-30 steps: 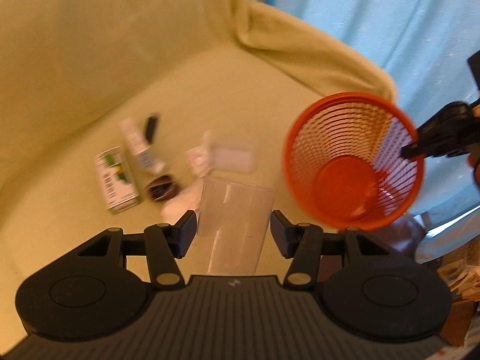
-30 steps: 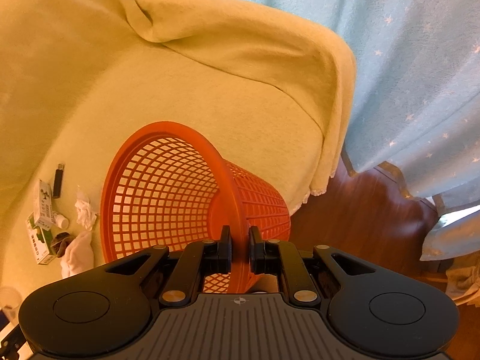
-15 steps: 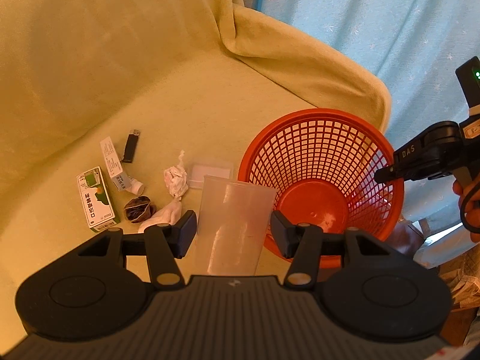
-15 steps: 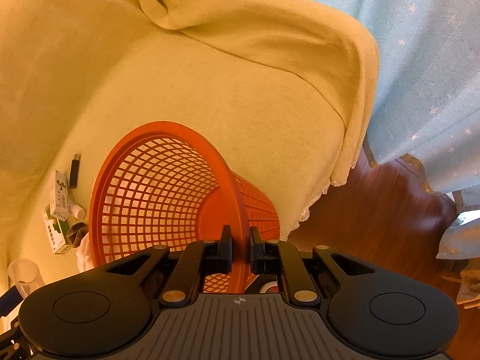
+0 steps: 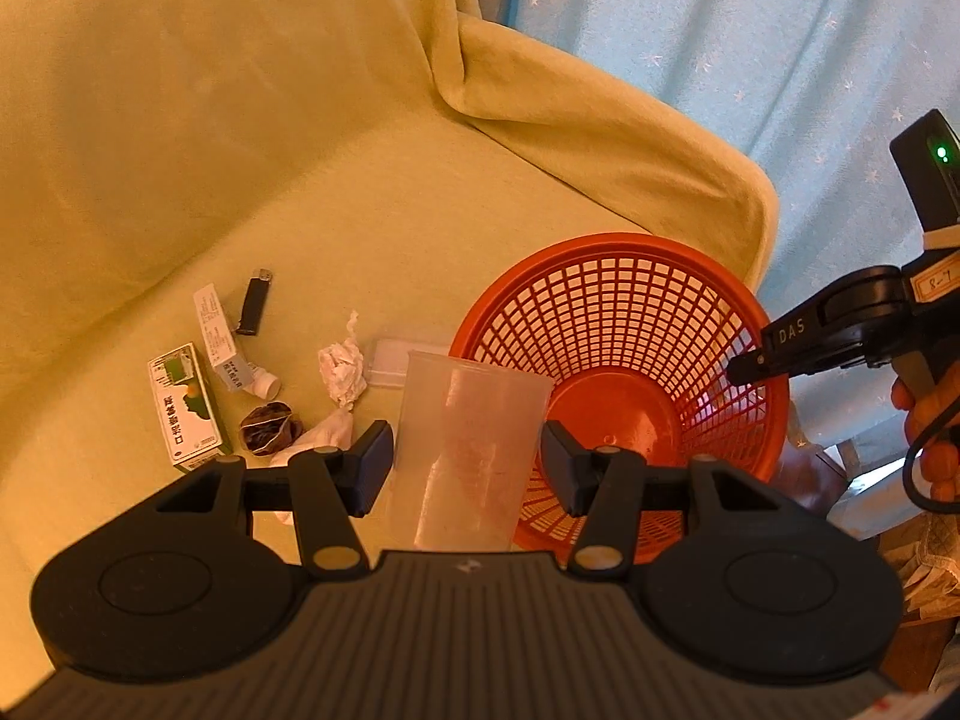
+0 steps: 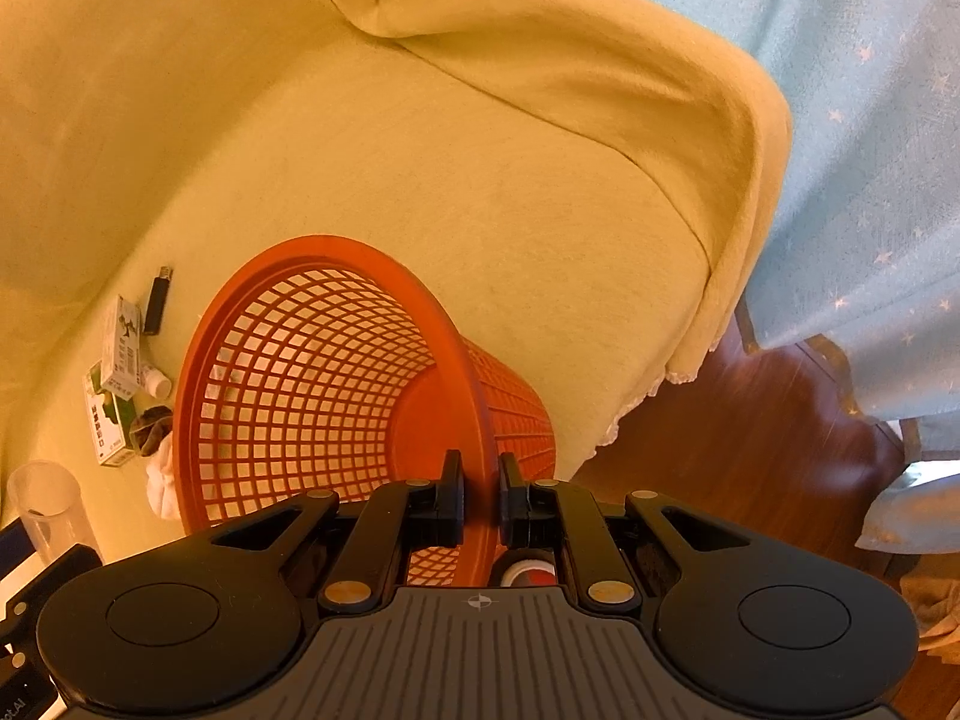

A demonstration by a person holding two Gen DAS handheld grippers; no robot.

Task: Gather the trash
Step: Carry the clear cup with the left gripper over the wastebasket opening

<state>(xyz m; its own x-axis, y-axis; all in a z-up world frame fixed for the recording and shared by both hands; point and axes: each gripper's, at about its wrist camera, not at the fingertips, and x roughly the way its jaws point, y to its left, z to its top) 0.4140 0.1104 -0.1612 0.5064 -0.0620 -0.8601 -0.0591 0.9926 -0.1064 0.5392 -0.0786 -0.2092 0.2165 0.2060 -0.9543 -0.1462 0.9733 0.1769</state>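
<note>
Left gripper [image 5: 467, 468] clasps plastic cup [image 5: 471, 438] | right gripper [image 6: 480, 501] pinches basket [image 6: 324, 372] rim

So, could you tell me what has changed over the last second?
The basket, clamped at its rim by the right gripper, swung from tilted beyond the sofa's edge to nearer the trash and the cup, which now overlaps its rim. The left gripper still holds the cup; the trash has not moved.
</note>
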